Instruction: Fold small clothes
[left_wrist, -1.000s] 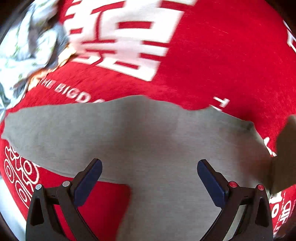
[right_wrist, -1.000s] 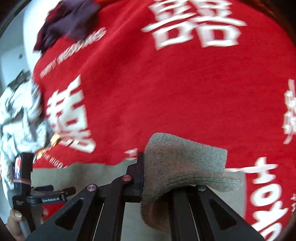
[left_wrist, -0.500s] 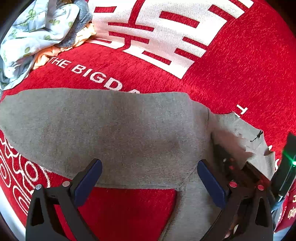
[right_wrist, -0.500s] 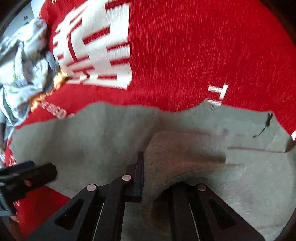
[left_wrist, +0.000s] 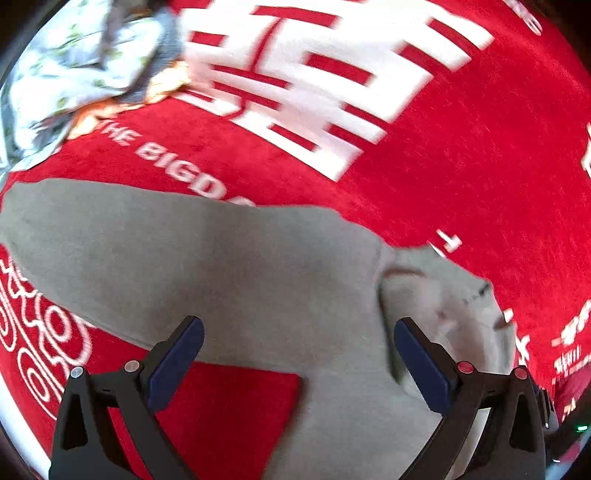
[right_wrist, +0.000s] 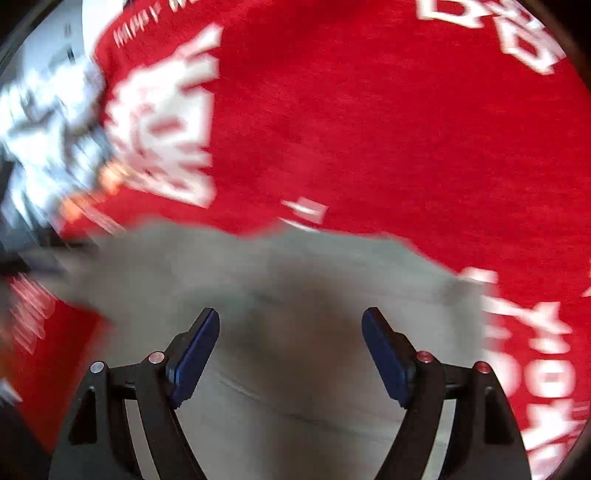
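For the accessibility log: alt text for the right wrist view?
Open right gripper, nothing between its jaws, hangs over a grey knit garment spread on a red cloth with white lettering. Crumpled pale clothes lie at upper left; the image is motion-blurred.

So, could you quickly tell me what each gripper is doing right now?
Left gripper: open, empty, over the grey knit garment.
Right gripper: jaws just opened, nothing between them.

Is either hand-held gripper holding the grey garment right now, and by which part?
Nothing is held. Both the left hand-held gripper and the right hand-held gripper stand open above the grey garment.
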